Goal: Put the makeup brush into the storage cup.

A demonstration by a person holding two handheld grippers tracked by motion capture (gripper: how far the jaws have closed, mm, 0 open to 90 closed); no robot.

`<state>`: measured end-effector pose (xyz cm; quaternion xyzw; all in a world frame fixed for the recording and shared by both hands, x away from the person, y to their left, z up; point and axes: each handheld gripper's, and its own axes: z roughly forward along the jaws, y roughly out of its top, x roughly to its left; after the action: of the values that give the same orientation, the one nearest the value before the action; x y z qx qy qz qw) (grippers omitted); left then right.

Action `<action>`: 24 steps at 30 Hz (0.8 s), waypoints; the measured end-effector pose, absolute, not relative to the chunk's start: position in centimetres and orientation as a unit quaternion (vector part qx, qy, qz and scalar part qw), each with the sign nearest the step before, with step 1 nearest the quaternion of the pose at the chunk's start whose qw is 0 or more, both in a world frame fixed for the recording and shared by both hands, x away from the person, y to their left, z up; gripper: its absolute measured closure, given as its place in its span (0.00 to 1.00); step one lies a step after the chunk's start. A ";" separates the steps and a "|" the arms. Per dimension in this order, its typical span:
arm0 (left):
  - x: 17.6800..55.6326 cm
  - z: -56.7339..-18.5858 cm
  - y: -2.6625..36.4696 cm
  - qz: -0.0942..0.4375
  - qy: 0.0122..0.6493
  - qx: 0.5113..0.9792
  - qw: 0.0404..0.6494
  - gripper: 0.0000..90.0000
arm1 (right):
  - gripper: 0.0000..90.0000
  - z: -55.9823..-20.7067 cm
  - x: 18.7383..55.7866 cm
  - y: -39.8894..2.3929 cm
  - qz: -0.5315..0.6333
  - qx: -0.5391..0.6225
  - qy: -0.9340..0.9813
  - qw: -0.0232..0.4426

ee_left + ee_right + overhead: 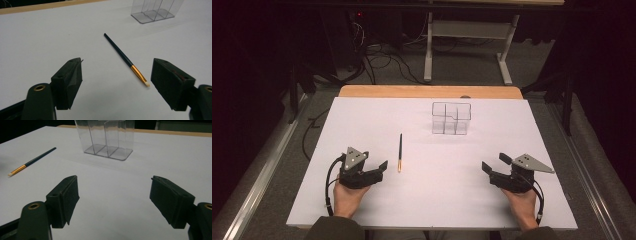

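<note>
White surface from the high view: brush lies flat, near-left of the clear organizer. Left claw gapes wide just left of the brush; right claw also wide, empty. Left gripper view: brush tip beside one pad, untouched. Right gripper view: organizer ahead, brush off left.

A white sheet covers most of the frame's centre, with a wooden table edge showing along its top. Above that, in the upper middle, a pale metal stand and tangled cables sit on grey carpet.
</note>
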<state>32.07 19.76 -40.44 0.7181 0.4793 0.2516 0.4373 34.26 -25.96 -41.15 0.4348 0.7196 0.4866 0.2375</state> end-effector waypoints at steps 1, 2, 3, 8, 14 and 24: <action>32.1 -40.4 19.8 0.251 0.480 0.718 0.438 0.29 | 0.28 -41.2 34.3 -26.0 0.486 0.435 0.720 0.238; 32.1 -40.3 19.9 0.251 0.480 0.718 0.438 0.29 | 0.28 -41.2 34.3 -26.0 0.487 0.435 0.719 0.238; 32.1 -40.3 19.9 0.251 0.480 0.718 0.438 0.29 | 0.28 -41.2 34.3 -26.0 0.487 0.435 0.720 0.237; 32.3 -40.2 19.9 0.248 0.481 0.717 0.439 0.29 | 0.28 -41.2 34.4 -26.0 0.486 0.435 0.720 0.235; 32.6 -39.9 19.4 0.243 0.475 0.719 0.444 0.29 | 0.28 -41.1 34.4 -26.1 0.485 0.438 0.718 0.238; 33.3 -39.3 18.9 0.238 0.464 0.729 0.444 0.29 | 0.28 -41.2 34.3 -26.0 0.483 0.436 0.720 0.240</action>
<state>33.30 18.87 -39.34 0.7286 0.4635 0.2385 0.4443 34.35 -26.00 -41.16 0.4365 0.7203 0.4829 0.2396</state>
